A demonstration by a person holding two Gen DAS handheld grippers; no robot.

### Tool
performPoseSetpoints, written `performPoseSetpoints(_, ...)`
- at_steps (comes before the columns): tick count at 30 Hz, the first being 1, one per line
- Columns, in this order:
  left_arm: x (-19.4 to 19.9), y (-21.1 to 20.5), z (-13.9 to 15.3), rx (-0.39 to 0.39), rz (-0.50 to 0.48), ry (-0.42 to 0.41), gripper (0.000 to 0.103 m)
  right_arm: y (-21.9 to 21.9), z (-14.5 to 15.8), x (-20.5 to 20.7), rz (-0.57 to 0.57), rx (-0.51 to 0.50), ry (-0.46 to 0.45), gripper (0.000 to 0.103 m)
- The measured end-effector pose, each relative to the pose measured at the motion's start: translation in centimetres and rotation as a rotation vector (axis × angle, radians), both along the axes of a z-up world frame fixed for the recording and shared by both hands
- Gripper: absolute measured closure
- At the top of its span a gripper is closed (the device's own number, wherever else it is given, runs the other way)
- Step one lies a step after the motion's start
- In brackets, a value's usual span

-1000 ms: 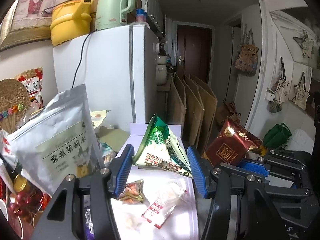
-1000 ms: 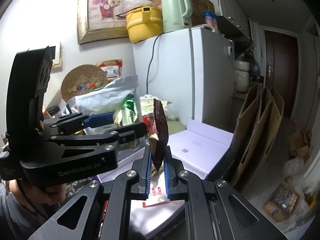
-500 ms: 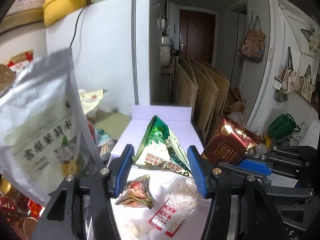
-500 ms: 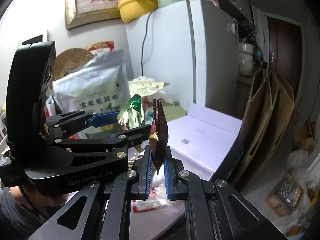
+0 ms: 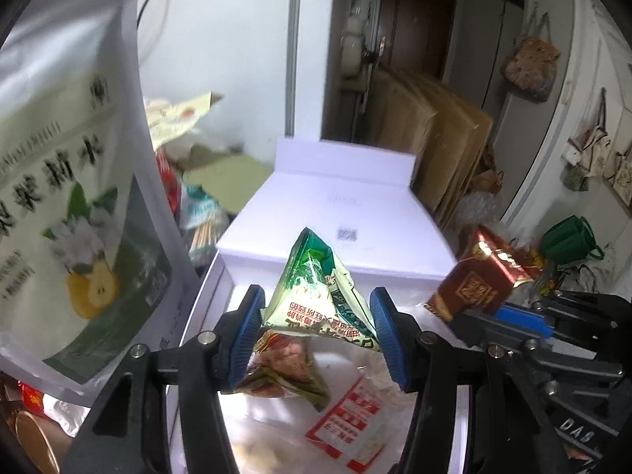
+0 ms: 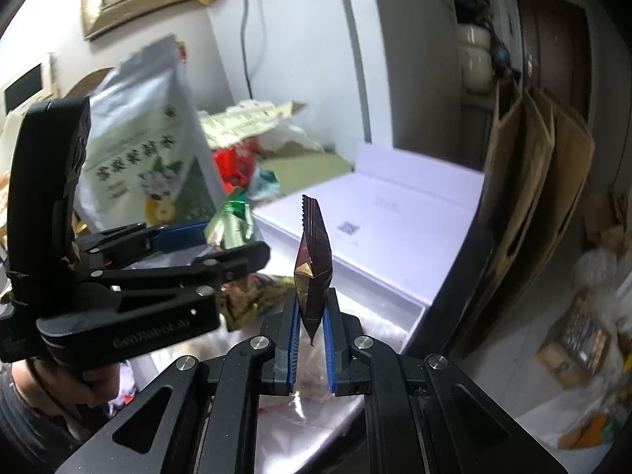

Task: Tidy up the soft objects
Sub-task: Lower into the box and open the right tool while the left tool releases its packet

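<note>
My left gripper (image 5: 316, 333) is shut on a green and white triangular snack packet (image 5: 320, 292), held low over an open white box (image 5: 205, 308). In the box lie a red-brown packet (image 5: 286, 367) and a red and white sachet (image 5: 349, 422). My right gripper (image 6: 310, 333) is shut on a dark red foil packet (image 6: 314, 272), seen edge-on; the packet also shows in the left wrist view (image 5: 480, 280), right of the green packet. The left gripper shows in the right wrist view (image 6: 221, 243), to the left and slightly ahead.
The box's white lid (image 5: 339, 213) lies open behind. A large silver pouch (image 5: 67, 181) stands close at the left, with loose packaging (image 6: 252, 146) behind it. A white fridge (image 6: 316, 63) is at the back, cardboard sheets (image 6: 529, 181) at the right.
Both grippers have moved forward and down toward the white box, each still holding its packet. The silver pouch and the box look larger and closer.
</note>
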State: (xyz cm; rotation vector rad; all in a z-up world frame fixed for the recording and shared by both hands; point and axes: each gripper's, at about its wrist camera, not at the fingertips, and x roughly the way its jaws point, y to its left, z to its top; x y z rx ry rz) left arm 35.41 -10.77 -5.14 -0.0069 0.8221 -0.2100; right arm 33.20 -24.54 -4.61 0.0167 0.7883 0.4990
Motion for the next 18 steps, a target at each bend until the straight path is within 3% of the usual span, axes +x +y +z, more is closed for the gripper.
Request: performPoseSetpoints(18,3.7,-1.3,-5.5,0.094,0.008,0.191,0.048,-0.3,-4.6,3.3,0.036,0.068,0.231,0.092)
